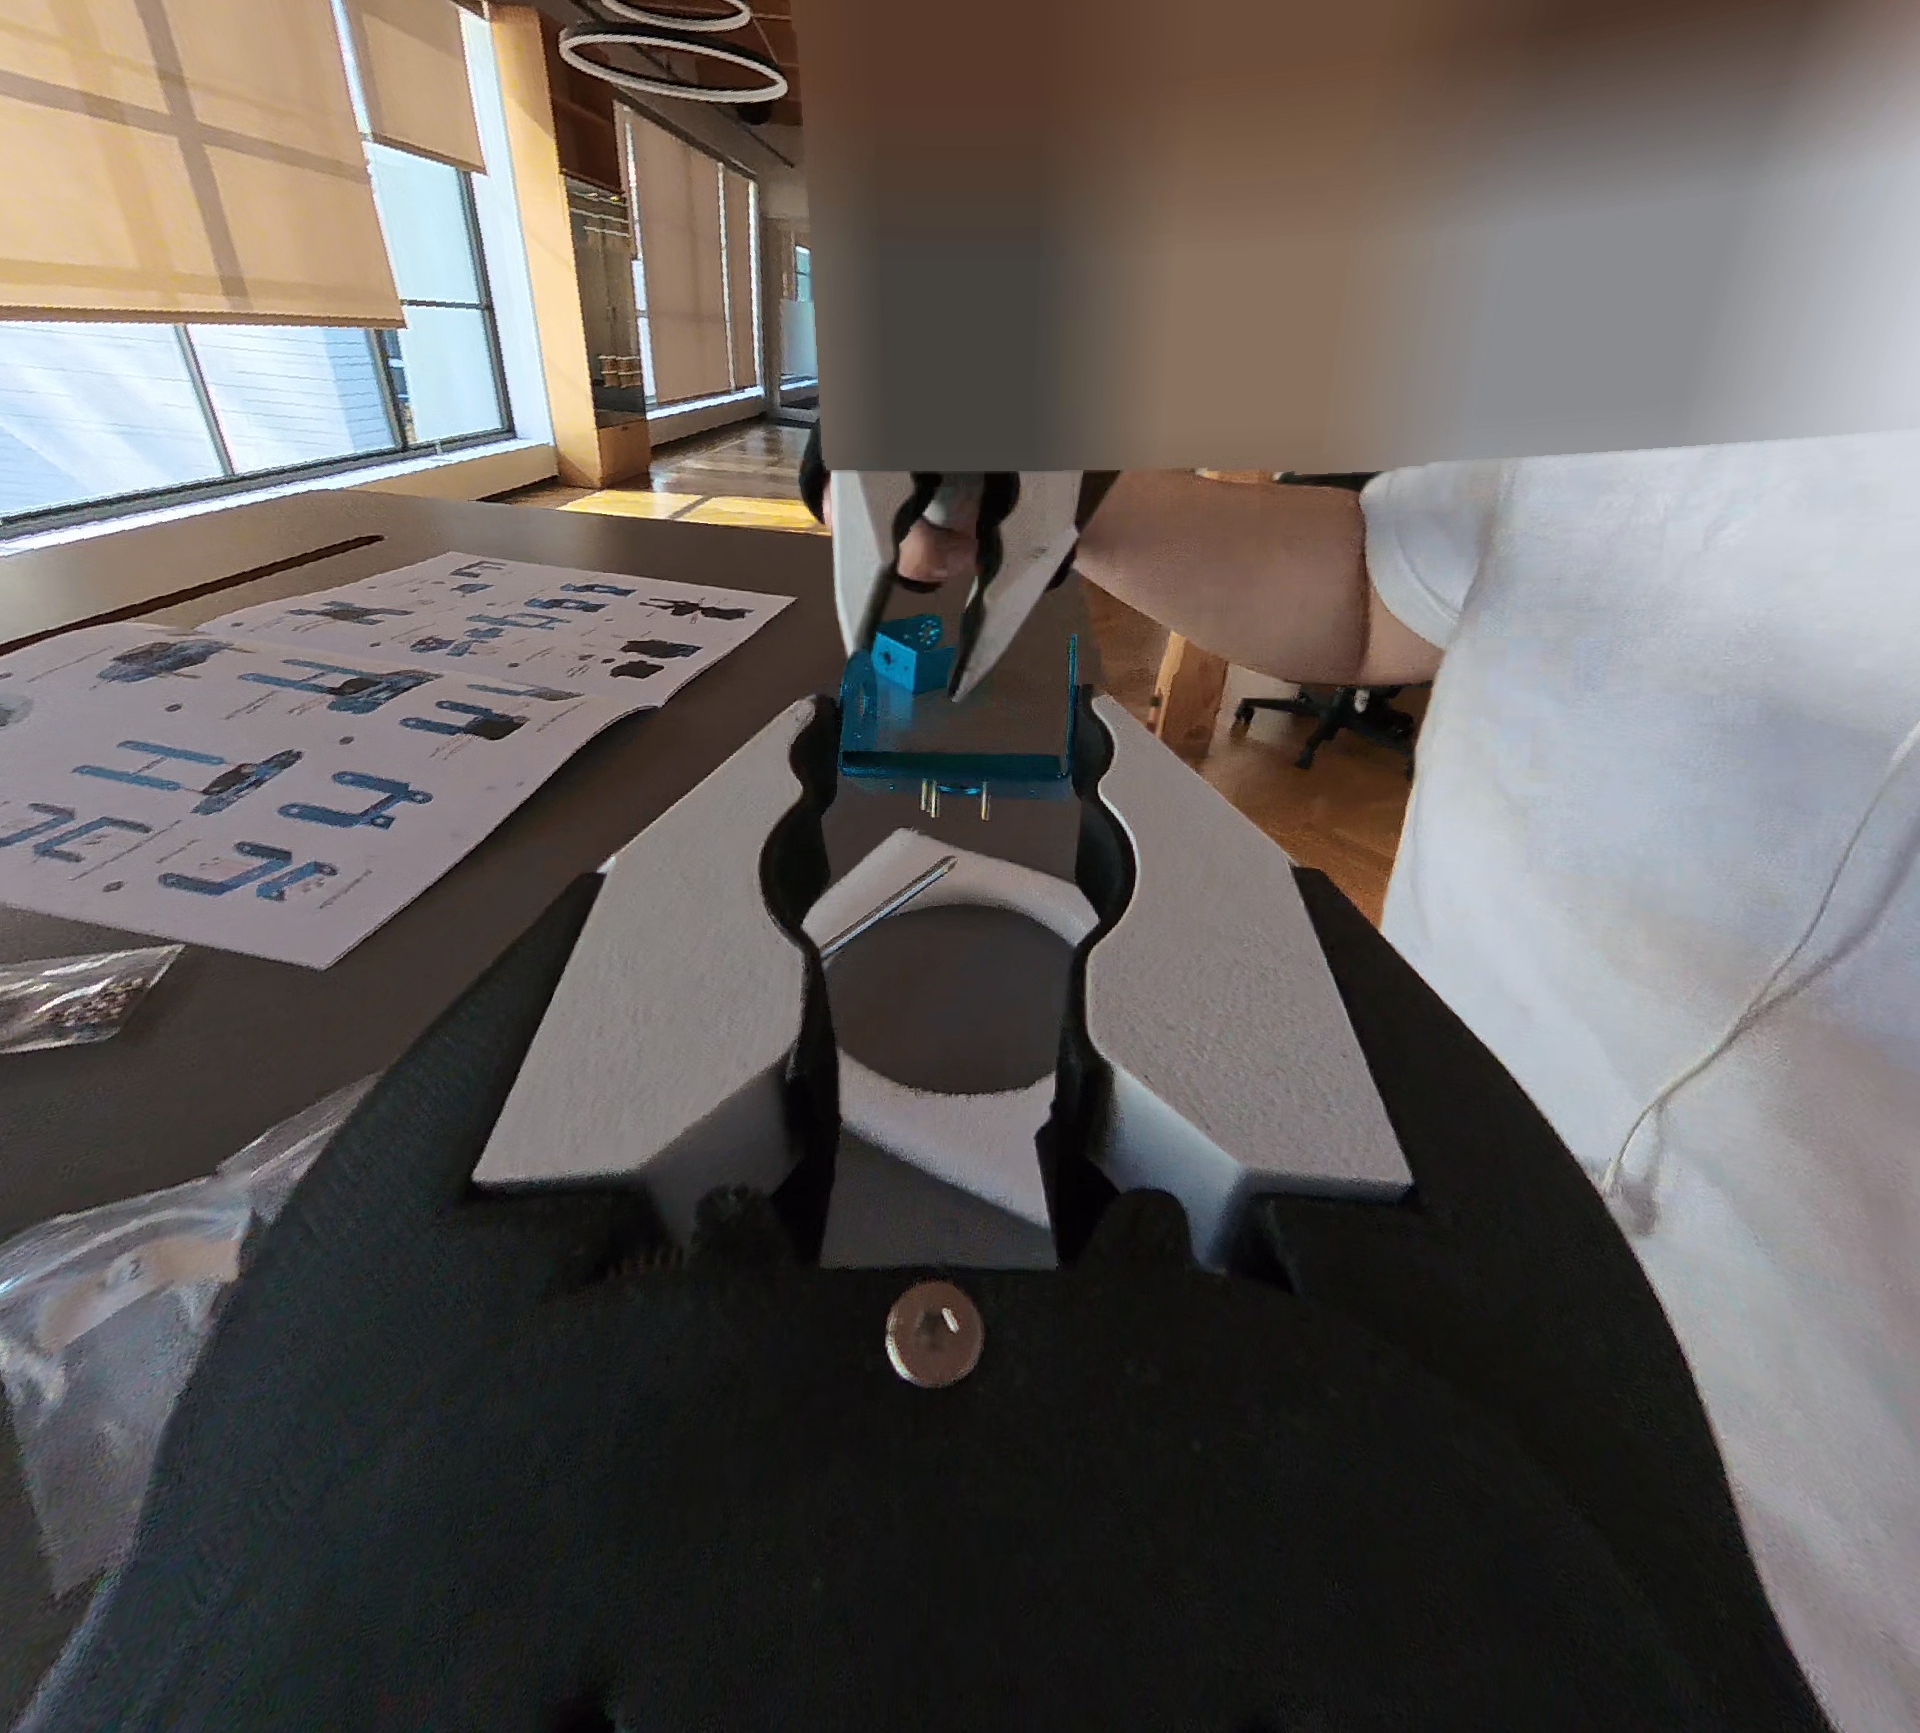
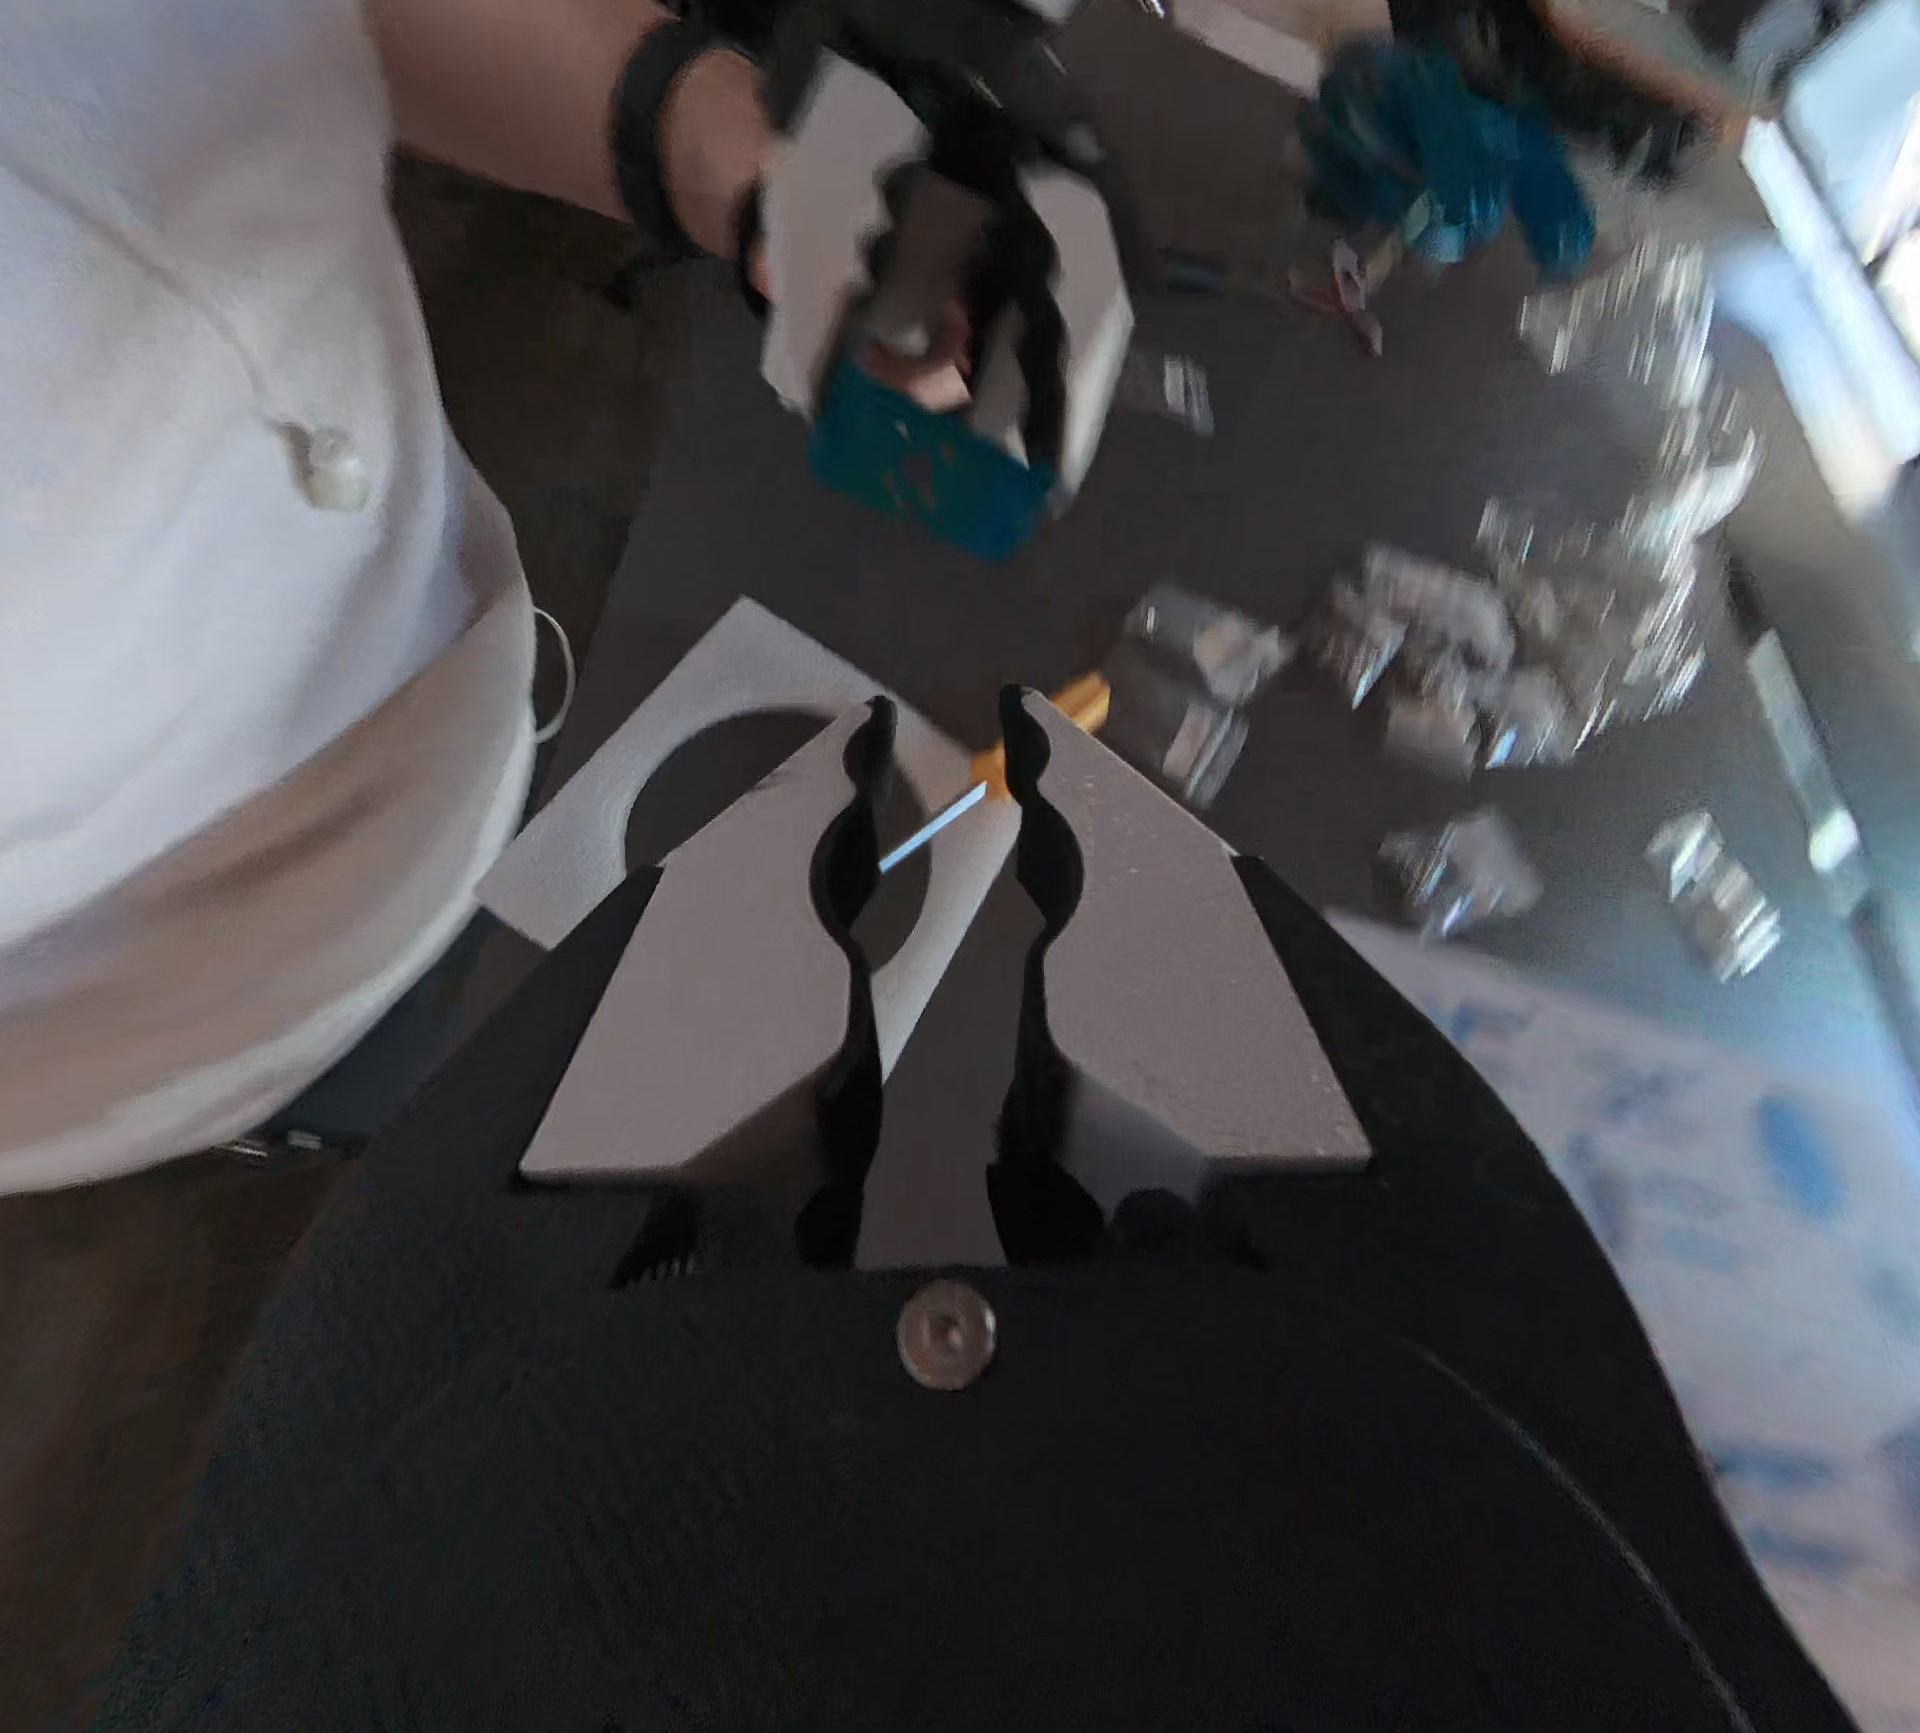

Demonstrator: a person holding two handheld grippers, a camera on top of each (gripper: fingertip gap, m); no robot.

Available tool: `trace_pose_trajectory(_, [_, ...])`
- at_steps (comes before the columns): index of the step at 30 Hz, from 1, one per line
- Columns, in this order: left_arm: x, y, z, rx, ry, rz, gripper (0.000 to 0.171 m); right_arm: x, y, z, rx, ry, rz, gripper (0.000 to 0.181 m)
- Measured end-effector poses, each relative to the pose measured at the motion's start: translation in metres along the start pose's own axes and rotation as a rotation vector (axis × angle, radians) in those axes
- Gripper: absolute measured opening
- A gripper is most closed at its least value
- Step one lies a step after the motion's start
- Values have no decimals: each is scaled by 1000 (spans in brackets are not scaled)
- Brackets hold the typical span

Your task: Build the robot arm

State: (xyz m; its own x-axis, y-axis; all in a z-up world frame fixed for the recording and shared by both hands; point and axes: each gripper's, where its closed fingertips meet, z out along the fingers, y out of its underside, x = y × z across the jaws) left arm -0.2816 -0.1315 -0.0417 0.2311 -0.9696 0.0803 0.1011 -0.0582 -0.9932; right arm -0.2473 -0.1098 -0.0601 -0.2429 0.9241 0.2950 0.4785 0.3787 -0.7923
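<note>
My left gripper [image 1: 956,727] is shut on a blue U-shaped metal bracket [image 1: 951,764] and holds it above the dark table. A small blue block [image 1: 914,644] sits on the bracket's far side. My right gripper [image 1: 909,670] points down at that block from behind. In the right wrist view, which is blurred, my right gripper [image 2: 940,712] is open with nothing between its jaws. The left gripper and bracket [image 2: 925,468] show farther off there. Below lie a white block with a round hole [image 2: 727,675] and a yellow-handled screwdriver [image 2: 1070,712].
Open instruction sheets [image 1: 312,727] lie at the left on the dark table [image 1: 260,1039]. Clear bags of small parts [image 2: 1455,644] and a heap of blue parts [image 2: 1455,156] lie farther off. The person in a white shirt [image 1: 1662,852] stands close at the right. The gap from one gripper's tips to the other's is roughly 5 cm.
</note>
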Motion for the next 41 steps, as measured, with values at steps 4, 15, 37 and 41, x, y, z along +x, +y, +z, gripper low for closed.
trace_pose_trajectory(4, [-6, 5, -16, -23, -92, 42, 44, 29, 50, -12, -53, 75, 489, 22])
trace_pose_trajectory(15, [-3, 13, -48, -20, -195, 83, 44, 40, 64, 103, -613, -6, 823, 39])
trace_pose_trajectory(37, [-6, -4, -42, 99, -120, -12, 44, 73, -71, -13, 151, 372, 343, 16])
trace_pose_trajectory(41, [-1, -18, -31, 146, -100, -9, 44, 18, -144, -54, 556, 253, 53, 16])
